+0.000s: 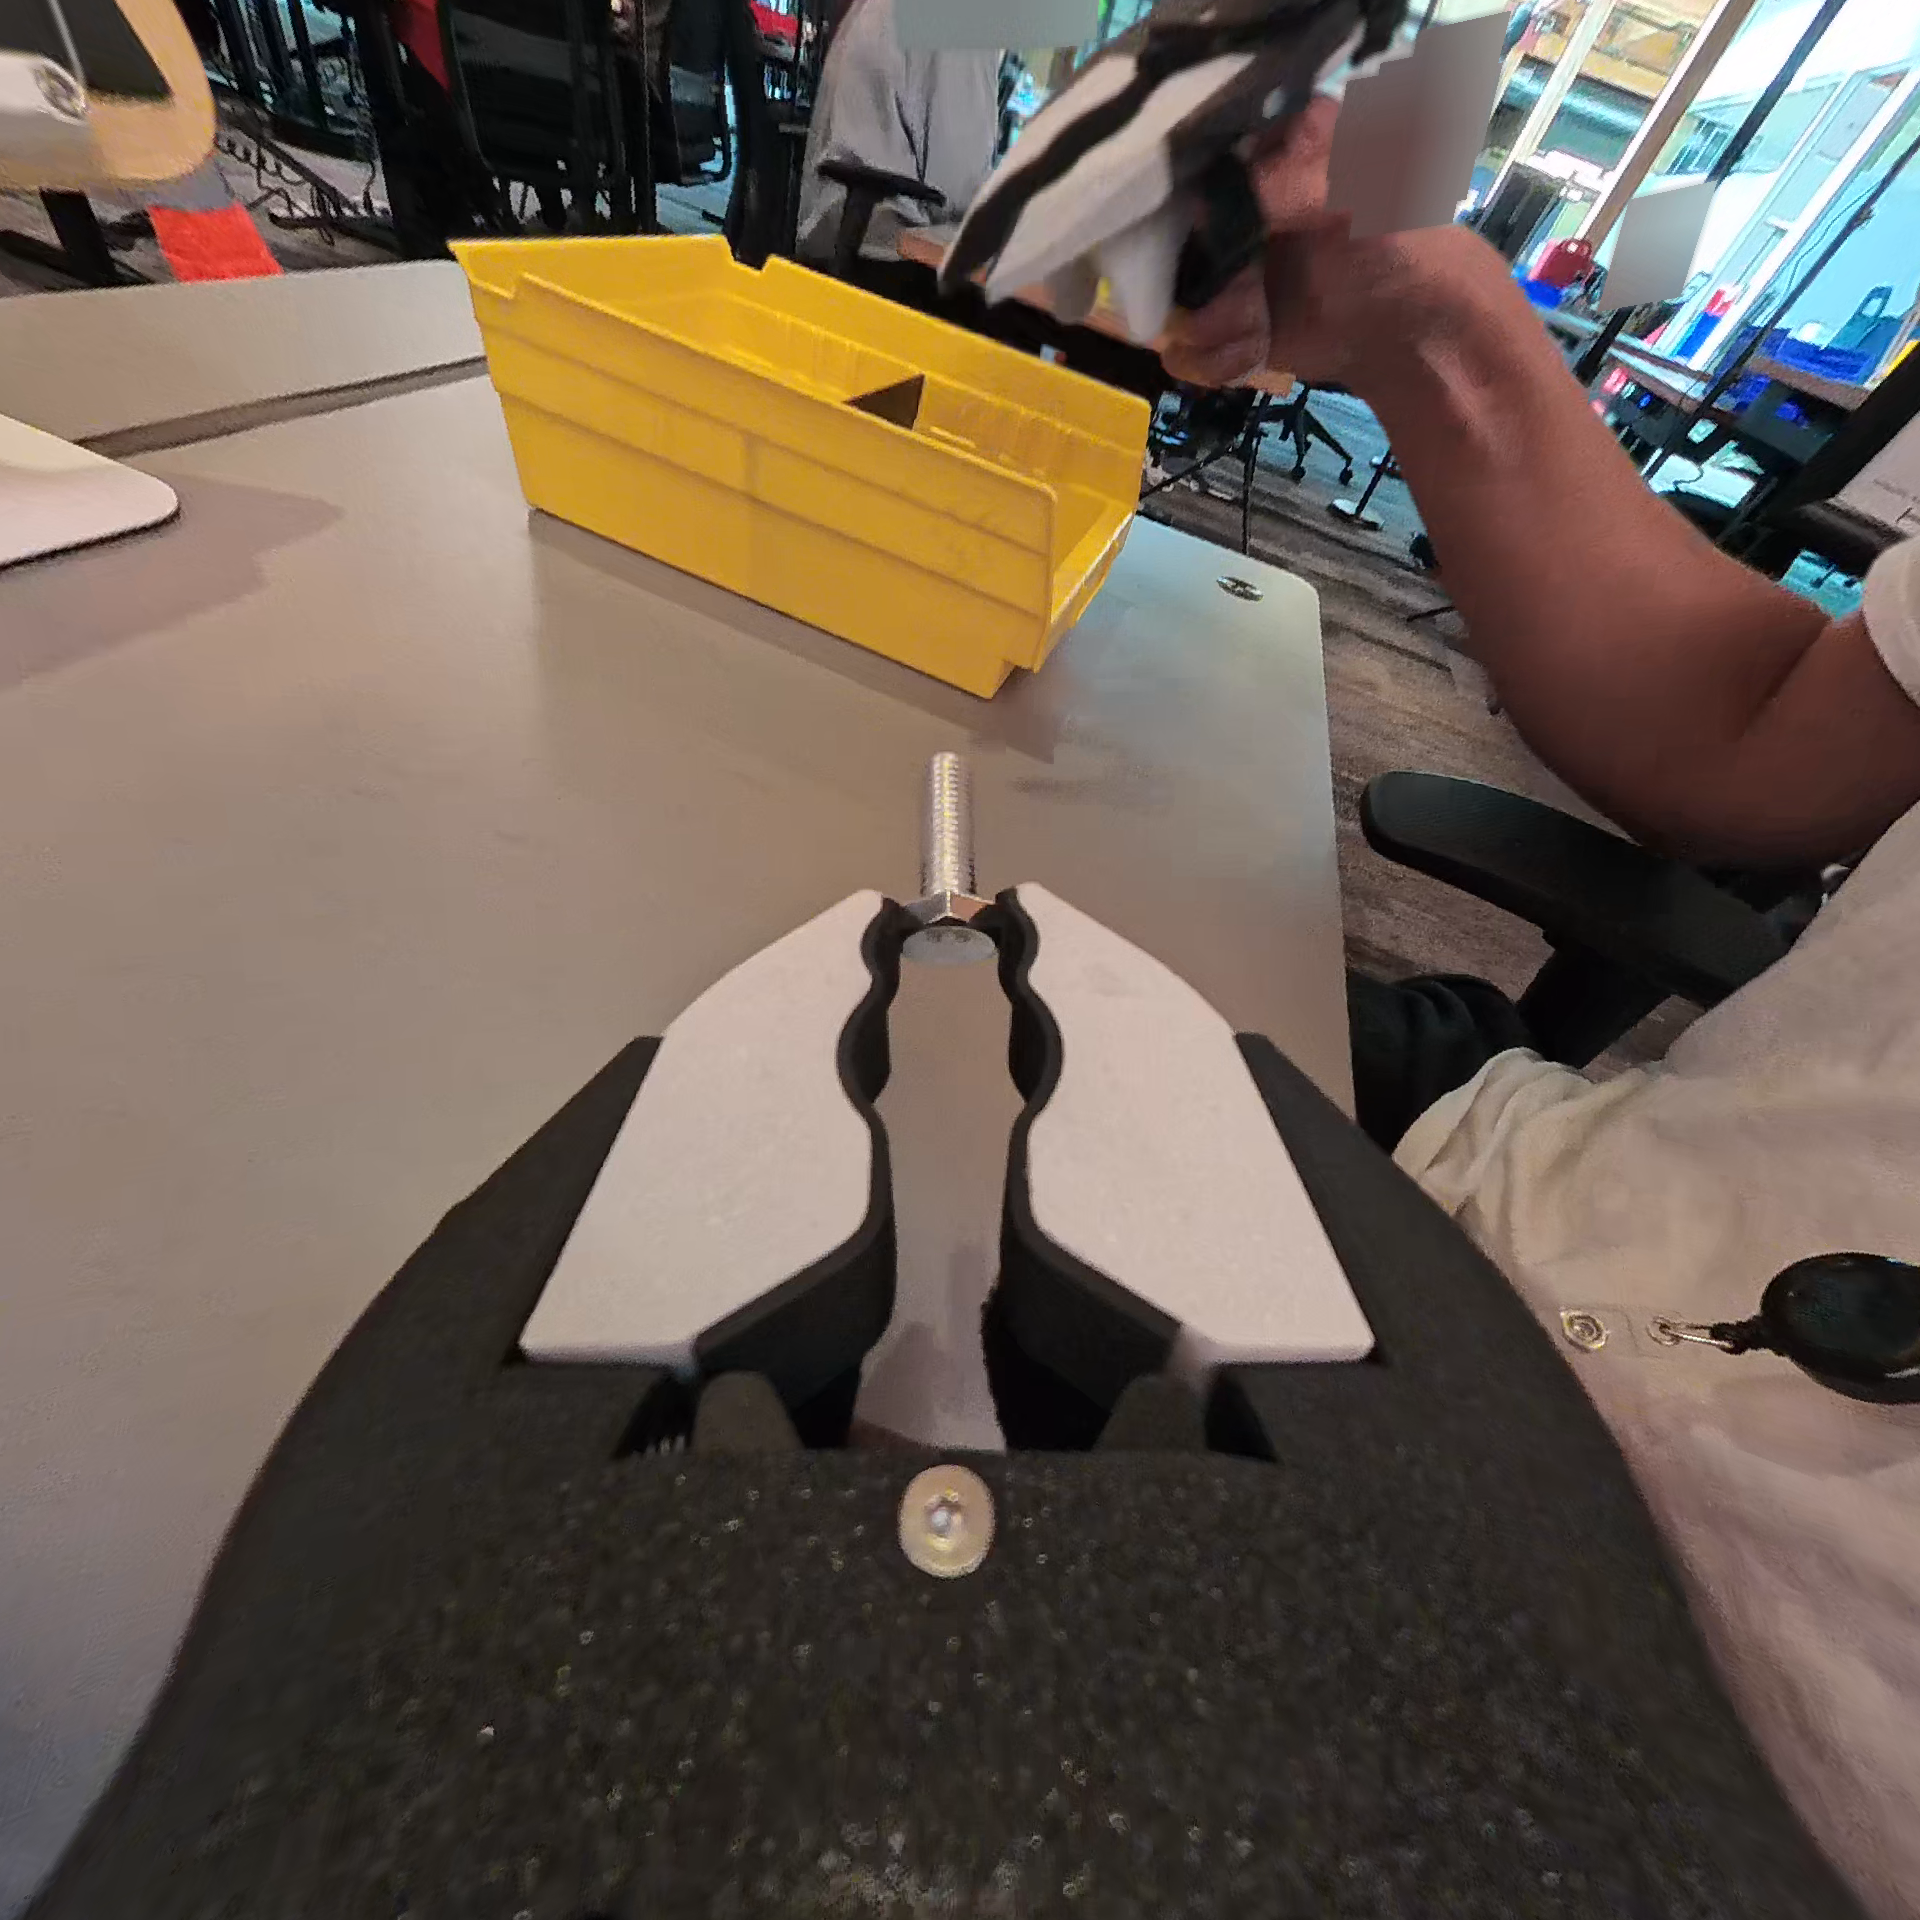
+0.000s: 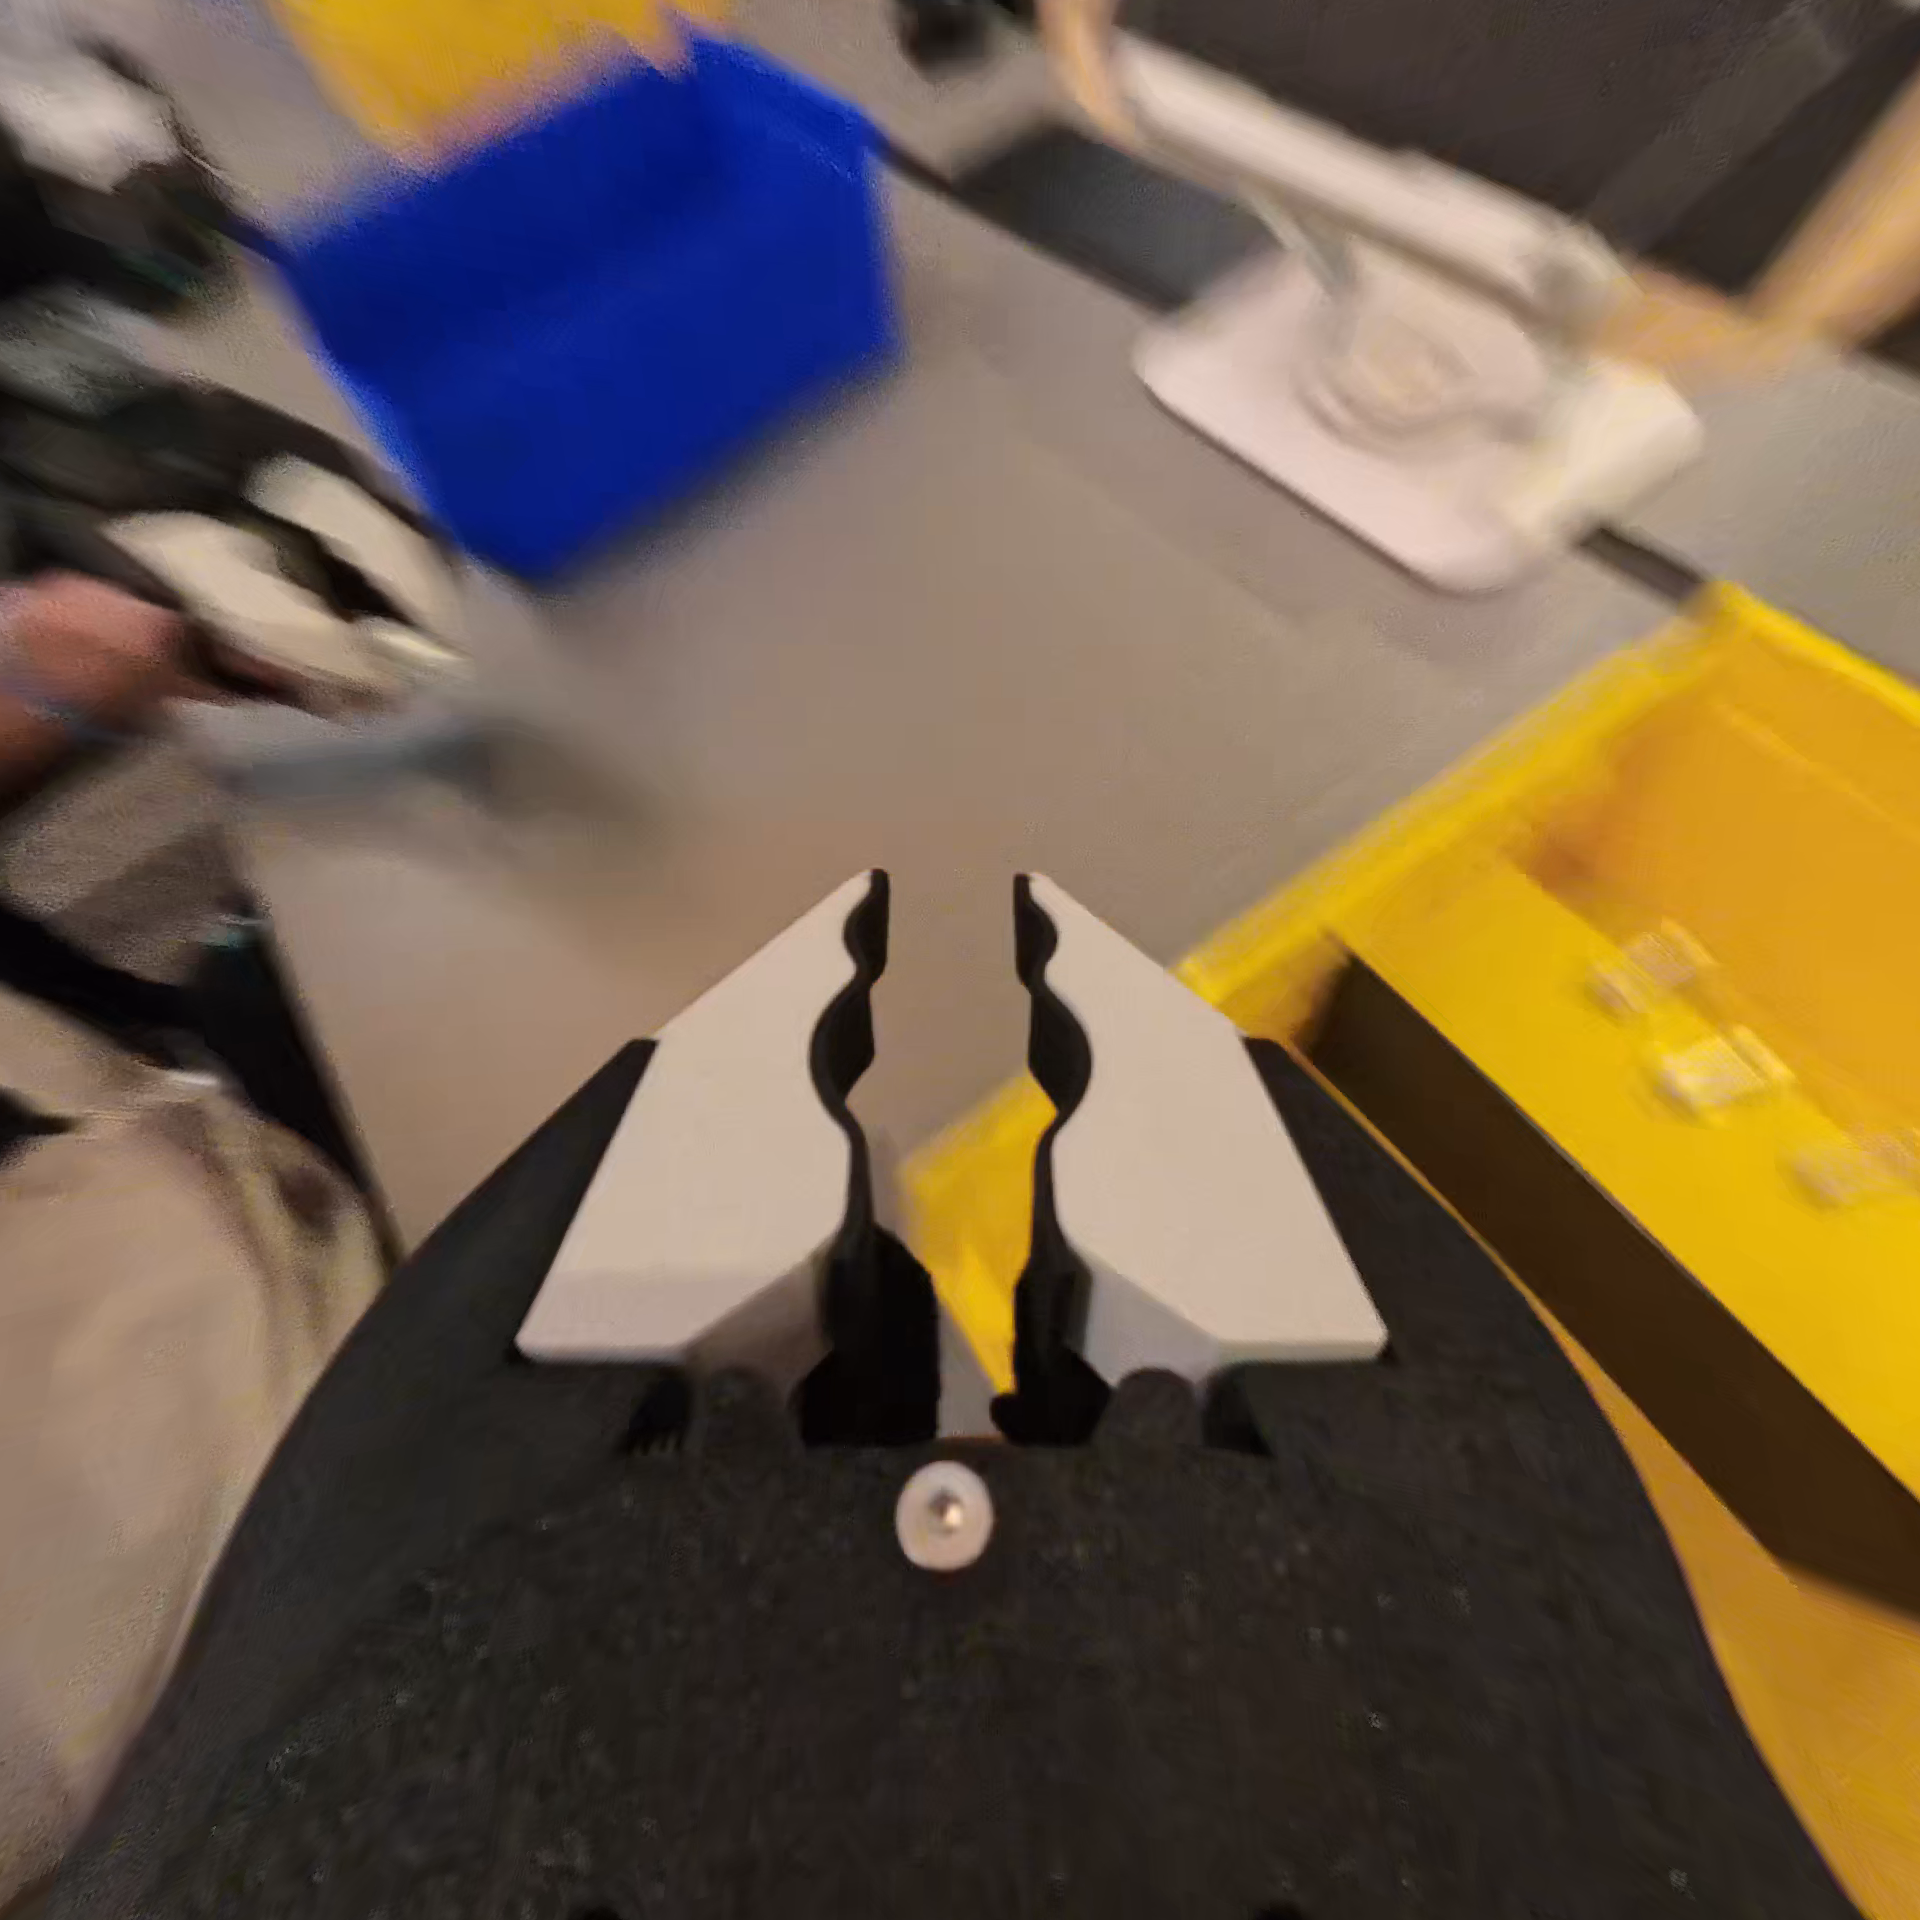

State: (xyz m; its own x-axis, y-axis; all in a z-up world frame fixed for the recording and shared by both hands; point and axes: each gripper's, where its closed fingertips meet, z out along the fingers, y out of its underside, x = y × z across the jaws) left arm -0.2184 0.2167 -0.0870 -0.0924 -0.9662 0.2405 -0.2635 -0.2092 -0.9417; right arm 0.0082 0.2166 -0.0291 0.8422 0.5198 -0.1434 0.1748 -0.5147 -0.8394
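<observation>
My left gripper (image 1: 948,920) is shut on the hex head of a silver bolt (image 1: 945,831), whose threaded shaft points forward over the grey table (image 1: 416,831). A yellow bin (image 1: 790,457) stands beyond it on the table. My right gripper (image 2: 951,894) is open and empty, its fingertips a small gap apart, held above the table beside the near corner of the yellow bin (image 2: 1558,935). Several small silver parts (image 2: 1704,1070) lie blurred inside that bin. The right gripper also shows in the left wrist view (image 1: 1122,177), raised in a hand above the bin. The left gripper shows blurred at the left of the right wrist view (image 2: 312,603).
A blue bin (image 2: 603,312) stands at the far side of the table. A white stand base (image 2: 1403,416) sits on the table behind it, and shows at the left edge of the left wrist view (image 1: 62,488). A person's arm (image 1: 1610,623) and a black chair arm (image 1: 1538,883) are at the right. One gripper's finger ends stand about 25 cm off the other's.
</observation>
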